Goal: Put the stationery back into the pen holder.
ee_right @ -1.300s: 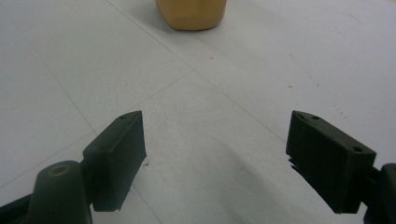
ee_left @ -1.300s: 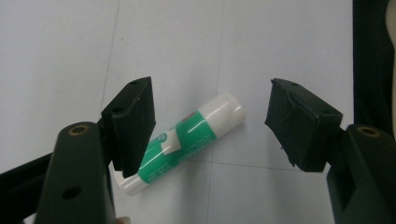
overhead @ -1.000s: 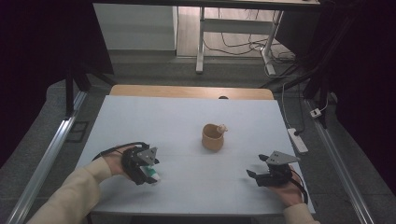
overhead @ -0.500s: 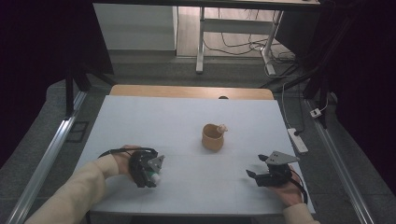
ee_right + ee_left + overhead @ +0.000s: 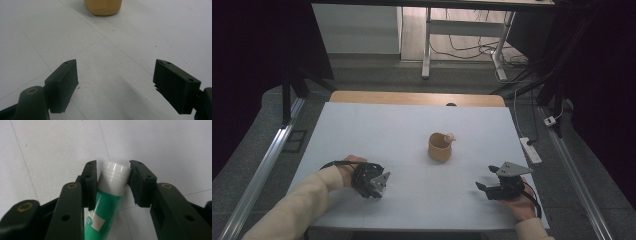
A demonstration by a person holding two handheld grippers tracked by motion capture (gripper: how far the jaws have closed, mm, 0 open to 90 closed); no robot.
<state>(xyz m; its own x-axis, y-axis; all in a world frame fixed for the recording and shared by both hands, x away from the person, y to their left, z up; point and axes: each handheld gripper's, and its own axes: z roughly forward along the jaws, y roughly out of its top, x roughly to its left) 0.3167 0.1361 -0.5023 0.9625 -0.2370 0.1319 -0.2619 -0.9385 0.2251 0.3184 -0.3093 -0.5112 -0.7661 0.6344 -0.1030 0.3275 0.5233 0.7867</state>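
The left hand-held gripper, its jaws just closing, is pinching a green glue stick lying on the white table; a tan cup is standing mid-table; the right hand-held gripper is resting wide open, holding nothing.

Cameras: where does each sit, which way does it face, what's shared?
High view: above the near table edge, facing forward and down; both forearms, left gripper, right gripper, cup.
Left gripper view: rides that gripper, facing down its fingers at the glue stick they have just been closing around on the table.
Right gripper view: looks along its spread fingers.
Shared: the cup, in high and right views.
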